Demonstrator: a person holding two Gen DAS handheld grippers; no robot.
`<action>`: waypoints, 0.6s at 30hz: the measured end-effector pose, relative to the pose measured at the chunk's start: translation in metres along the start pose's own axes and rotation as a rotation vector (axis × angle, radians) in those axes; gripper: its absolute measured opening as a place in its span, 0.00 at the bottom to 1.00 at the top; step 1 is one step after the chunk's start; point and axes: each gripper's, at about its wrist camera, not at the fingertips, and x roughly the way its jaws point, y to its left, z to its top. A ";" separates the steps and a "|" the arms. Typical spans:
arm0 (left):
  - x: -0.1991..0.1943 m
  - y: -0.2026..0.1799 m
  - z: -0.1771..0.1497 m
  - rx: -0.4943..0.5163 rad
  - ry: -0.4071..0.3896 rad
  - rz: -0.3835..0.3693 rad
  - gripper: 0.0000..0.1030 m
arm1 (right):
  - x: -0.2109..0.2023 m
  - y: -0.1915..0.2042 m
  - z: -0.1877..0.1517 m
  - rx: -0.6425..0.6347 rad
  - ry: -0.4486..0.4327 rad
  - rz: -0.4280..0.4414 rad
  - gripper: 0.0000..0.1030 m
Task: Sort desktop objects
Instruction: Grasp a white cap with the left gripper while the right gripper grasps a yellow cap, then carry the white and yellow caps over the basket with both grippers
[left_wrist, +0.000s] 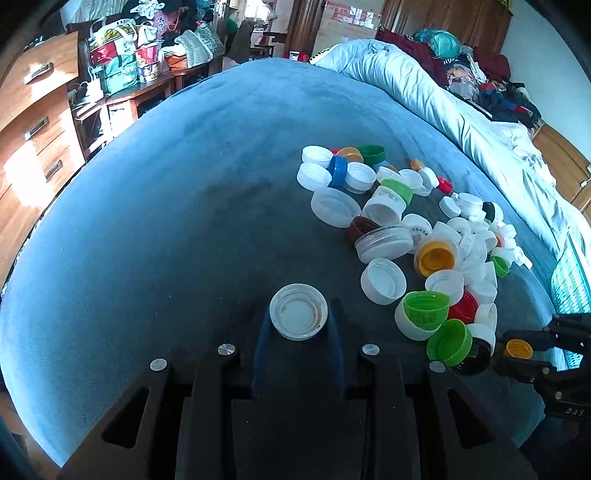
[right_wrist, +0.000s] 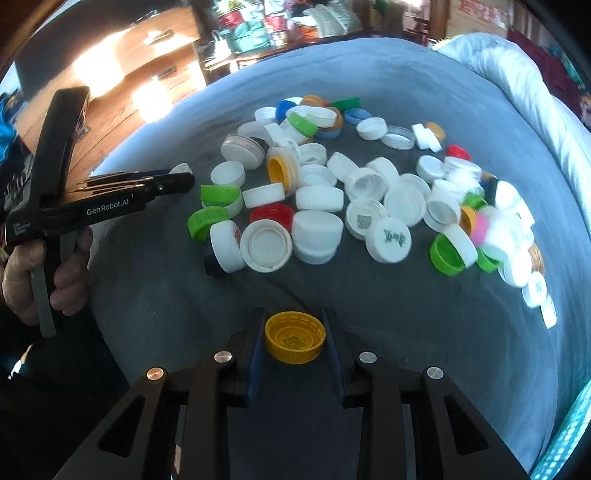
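Tongs of the left gripper (left_wrist: 298, 325) are seen at the bottom centre of the left wrist view, closed on a white cap (left_wrist: 298, 311) with its hollow side up. In the right wrist view, a yellow cap (right_wrist: 294, 336) is gripped the same way by the right tongs (right_wrist: 294, 341) at the bottom centre. Both caps are held above the blue bed cover (left_wrist: 166, 229). Further up and to the right of each frame, a pile of caps (right_wrist: 351, 192) is spread on the cover, mostly white, with some green, red and blue. A crumpled quilt (left_wrist: 424, 85) is seen at the upper right.
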 end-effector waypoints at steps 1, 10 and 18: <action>-0.002 0.000 -0.001 -0.005 -0.017 -0.006 0.24 | -0.001 0.000 -0.001 0.007 -0.004 -0.007 0.31; -0.033 -0.019 0.005 0.028 -0.112 0.016 0.24 | -0.024 -0.018 -0.005 0.169 -0.078 -0.047 0.31; -0.071 -0.060 0.028 0.101 -0.166 0.010 0.24 | -0.085 -0.023 0.000 0.202 -0.226 -0.097 0.31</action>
